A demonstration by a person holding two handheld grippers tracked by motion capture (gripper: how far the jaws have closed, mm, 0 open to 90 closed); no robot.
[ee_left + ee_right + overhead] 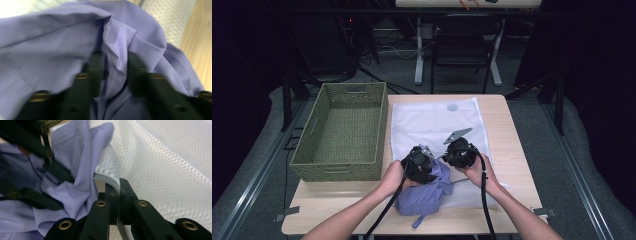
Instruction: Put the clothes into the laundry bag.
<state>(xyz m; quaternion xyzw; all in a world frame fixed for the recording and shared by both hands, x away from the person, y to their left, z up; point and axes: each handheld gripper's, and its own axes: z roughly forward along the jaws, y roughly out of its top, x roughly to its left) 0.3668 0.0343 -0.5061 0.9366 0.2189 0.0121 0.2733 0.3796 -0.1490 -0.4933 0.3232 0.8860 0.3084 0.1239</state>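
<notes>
While the purple shirt [427, 192] lies bunched at the near edge of the table [507, 150], half over the bottom of the white mesh laundry bag [432, 122], we see both grippers down on it side by side. Left gripper [422, 162] sits on top of the shirt; in the left gripper view its two black jaws stand part-way apart with a ridge of purple fabric [115, 62] between them. That view is blurred, so we cannot tell if the pads actually press the cloth. Right gripper [119, 192] has its jaws closed tight on the zippered rim of the bag [107, 178], lifting the mesh edge just beside the shirt. In the right gripper view the shirt [75, 170] touches that rim at the bag's mouth, with the left gripper's black jaws across it at upper left. Green woven basket [344, 132] stands left of the bag, just beside it. Cables trail from both grippers toward the person's forearms.
</notes>
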